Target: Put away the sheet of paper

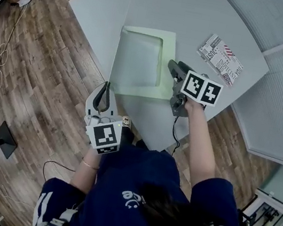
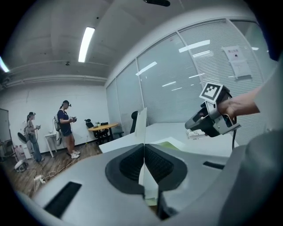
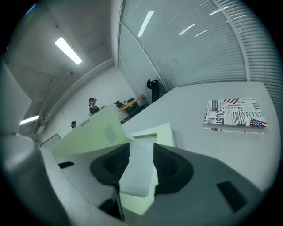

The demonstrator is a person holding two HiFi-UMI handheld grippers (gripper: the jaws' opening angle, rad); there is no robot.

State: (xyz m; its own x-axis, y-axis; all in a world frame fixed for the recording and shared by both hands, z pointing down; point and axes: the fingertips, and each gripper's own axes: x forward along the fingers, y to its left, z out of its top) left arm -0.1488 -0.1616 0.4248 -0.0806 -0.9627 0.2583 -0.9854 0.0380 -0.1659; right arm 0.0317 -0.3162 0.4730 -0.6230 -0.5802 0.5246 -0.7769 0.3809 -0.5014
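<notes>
- Head view: a pale green folder (image 1: 169, 55) lies flat on the grey counter (image 1: 201, 17). The sheet of paper (image 1: 139, 60) shows as a duller rectangle inside the folder's frame. The left gripper (image 1: 105, 88) sits at 7 o'clock of the folder, its tips at the near left corner. The right gripper (image 1: 172, 66) hangs over the folder's 3 o'clock edge. A newsprint booklet (image 1: 220, 58) lies at 2 o'clock of the folder, apart from it.
- Left gripper view: the jaws are pressed together on a thin whitish cover leaf (image 2: 141, 122). The leaf stands on edge and rises toward 12 o'clock. The right gripper hangs at 2 o'clock, above the counter.
- Right gripper view: the jaws stand wide apart. A white, round-cornered end of the sheet of paper shows in the gap, lying on the folder, and neither pad presses it. The cover leaf tilts up at 10 o'clock, looking pale green here. The booklet lies at 2 o'clock.
</notes>
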